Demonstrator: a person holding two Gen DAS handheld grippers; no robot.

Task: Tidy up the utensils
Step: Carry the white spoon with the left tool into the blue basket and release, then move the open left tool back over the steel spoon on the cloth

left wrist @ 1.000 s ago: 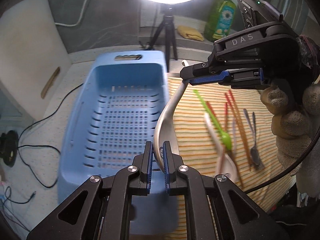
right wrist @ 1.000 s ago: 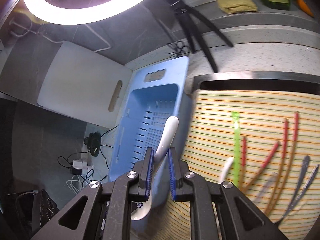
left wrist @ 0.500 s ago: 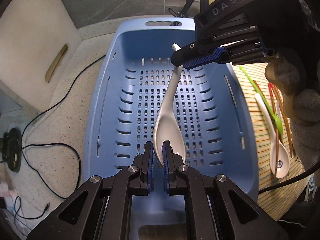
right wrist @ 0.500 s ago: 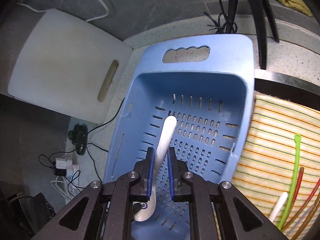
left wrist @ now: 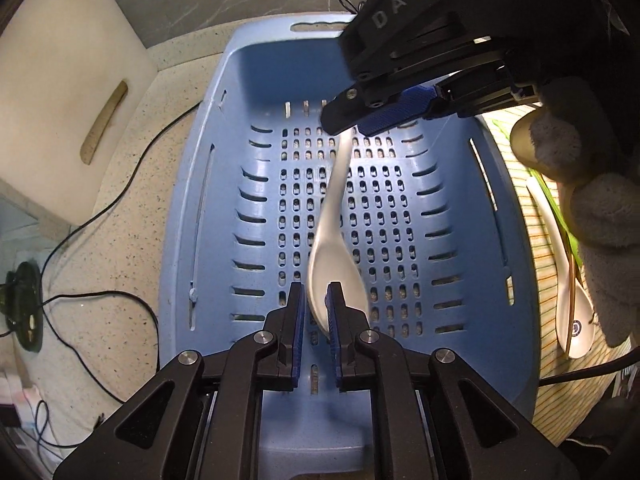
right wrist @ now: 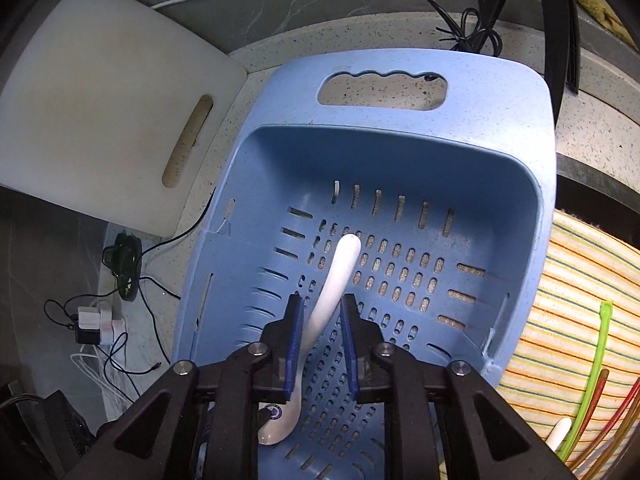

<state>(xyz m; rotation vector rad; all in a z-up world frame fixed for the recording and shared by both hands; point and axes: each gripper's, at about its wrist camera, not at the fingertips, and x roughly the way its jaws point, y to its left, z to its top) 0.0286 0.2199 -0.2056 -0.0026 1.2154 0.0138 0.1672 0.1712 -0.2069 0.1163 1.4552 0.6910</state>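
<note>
White spoon point(left wrist: 334, 220) spans both claws, angled steeply down over basket point(left wrist: 208, 208).

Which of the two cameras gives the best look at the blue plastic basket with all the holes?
The right wrist view: the blue perforated plastic basket shows its cut-out handle, far wall and much of its slotted floor. The left wrist view looks straight down into the same basket, but the right tool hides its far right corner and part of the handle.

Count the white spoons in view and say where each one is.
2. One white spoon is over the blue basket, its bowl in the left claw. The other spoon lies on the striped mat. More may be hidden.
</note>
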